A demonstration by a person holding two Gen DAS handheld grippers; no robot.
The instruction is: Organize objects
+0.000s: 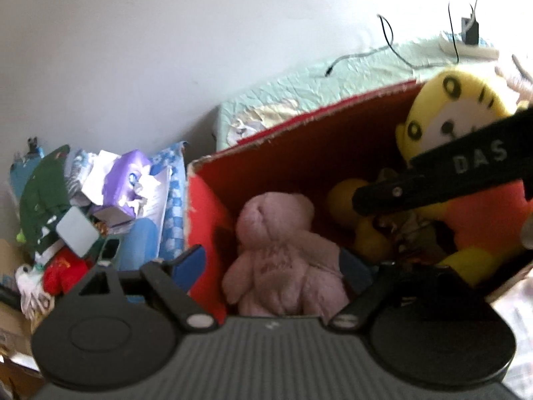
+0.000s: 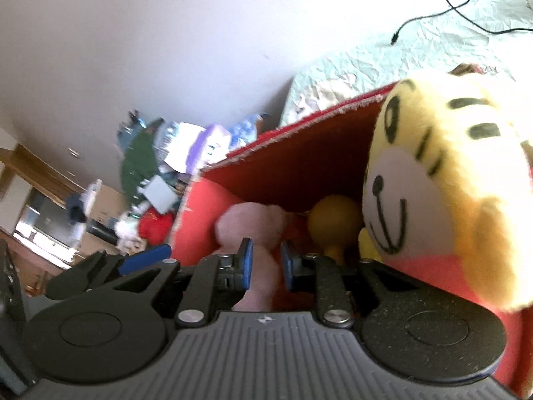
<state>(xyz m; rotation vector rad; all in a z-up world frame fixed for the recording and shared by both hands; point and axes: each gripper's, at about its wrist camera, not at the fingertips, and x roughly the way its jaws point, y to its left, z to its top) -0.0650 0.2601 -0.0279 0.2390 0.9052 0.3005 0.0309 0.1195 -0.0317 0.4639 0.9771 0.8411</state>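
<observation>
A red cardboard box holds a pink plush bear at its left and a yellow tiger plush in orange clothes at its right. My left gripper is open, its blue pads on either side of the bear's body. My right gripper reaches into the box; its blue pads stand a narrow gap apart with the pink bear behind them, empty. The tiger's head leans at its right. The right gripper also shows in the left wrist view, across the tiger.
A pile of toys, books and a green item lies left of the box. A bed with a pale green cover, black cables and a power strip is behind it. A white wall fills the back.
</observation>
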